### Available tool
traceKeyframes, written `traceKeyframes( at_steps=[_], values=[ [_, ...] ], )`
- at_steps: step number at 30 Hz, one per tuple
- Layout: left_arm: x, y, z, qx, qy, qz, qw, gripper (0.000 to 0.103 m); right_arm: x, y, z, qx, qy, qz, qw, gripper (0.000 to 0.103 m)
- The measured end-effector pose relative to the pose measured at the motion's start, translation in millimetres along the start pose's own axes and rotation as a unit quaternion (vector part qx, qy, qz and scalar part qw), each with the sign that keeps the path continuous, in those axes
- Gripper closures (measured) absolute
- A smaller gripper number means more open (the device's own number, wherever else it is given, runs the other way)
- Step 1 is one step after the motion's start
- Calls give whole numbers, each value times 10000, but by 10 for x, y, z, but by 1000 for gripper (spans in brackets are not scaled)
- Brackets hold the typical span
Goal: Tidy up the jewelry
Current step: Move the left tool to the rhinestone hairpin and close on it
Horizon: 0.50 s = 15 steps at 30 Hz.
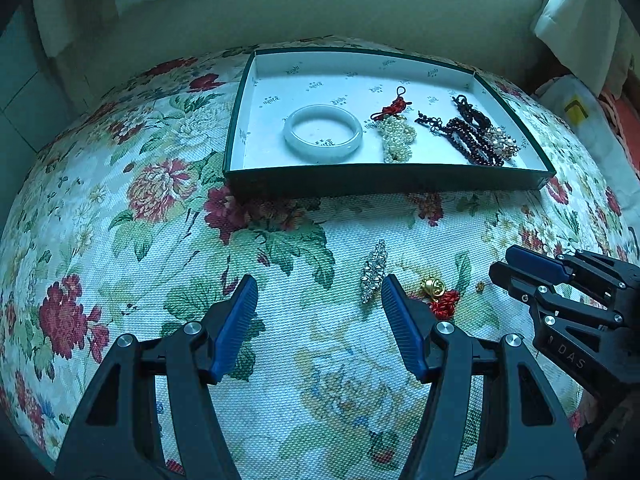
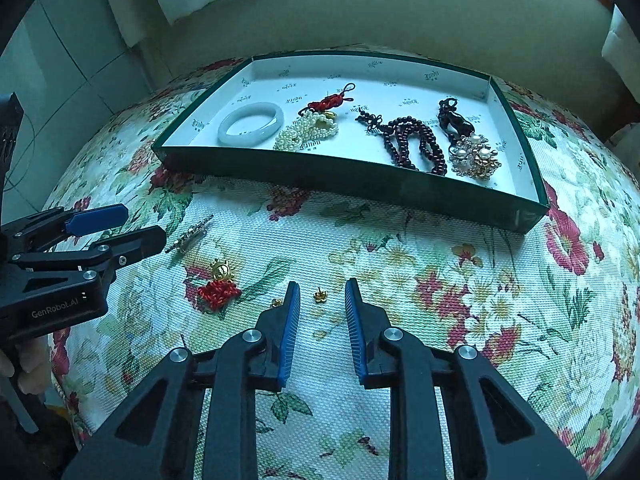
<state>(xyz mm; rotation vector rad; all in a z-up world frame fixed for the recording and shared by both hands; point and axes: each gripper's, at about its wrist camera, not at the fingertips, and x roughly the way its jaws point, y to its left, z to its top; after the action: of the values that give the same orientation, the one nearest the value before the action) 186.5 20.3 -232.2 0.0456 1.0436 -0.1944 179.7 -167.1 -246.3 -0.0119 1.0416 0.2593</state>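
Right gripper part-open around small gold earring on table, near front edge, nothing clamped. Left gripper apart, empty, beside rhinestone clip. Box behind. Risk: tiny earring slipping sideways or snagging woven cloth.

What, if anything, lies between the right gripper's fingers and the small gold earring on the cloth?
Nothing visible does. The small gold earring lies on bare floral cloth just ahead of the right gripper, in line with the gap between its fingers. A second gold piece sits beside the left finger.
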Motion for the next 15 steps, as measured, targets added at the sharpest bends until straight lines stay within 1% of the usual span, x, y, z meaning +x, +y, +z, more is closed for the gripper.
traceKeyframes(
  at_steps=[6, 11, 13, 15],
  values=[
    [32, 10, -25, -10, 51, -38, 10000, 39, 35, 40, 28, -73, 25, -26, 10000, 81],
    [63, -7, -43, -4, 98, -70, 9999, 39, 31, 56, 19, -119, 19, -79, 9999, 85],
    [73, -4, -46, -8, 113, -76, 9999, 39, 31, 74, 14, -169, 9, -136, 9998, 89],
    [76, -4, -47, -6, 114, -77, 9999, 39, 32, 77, 13, -146, 15, -84, 9999, 94]
  ],
)
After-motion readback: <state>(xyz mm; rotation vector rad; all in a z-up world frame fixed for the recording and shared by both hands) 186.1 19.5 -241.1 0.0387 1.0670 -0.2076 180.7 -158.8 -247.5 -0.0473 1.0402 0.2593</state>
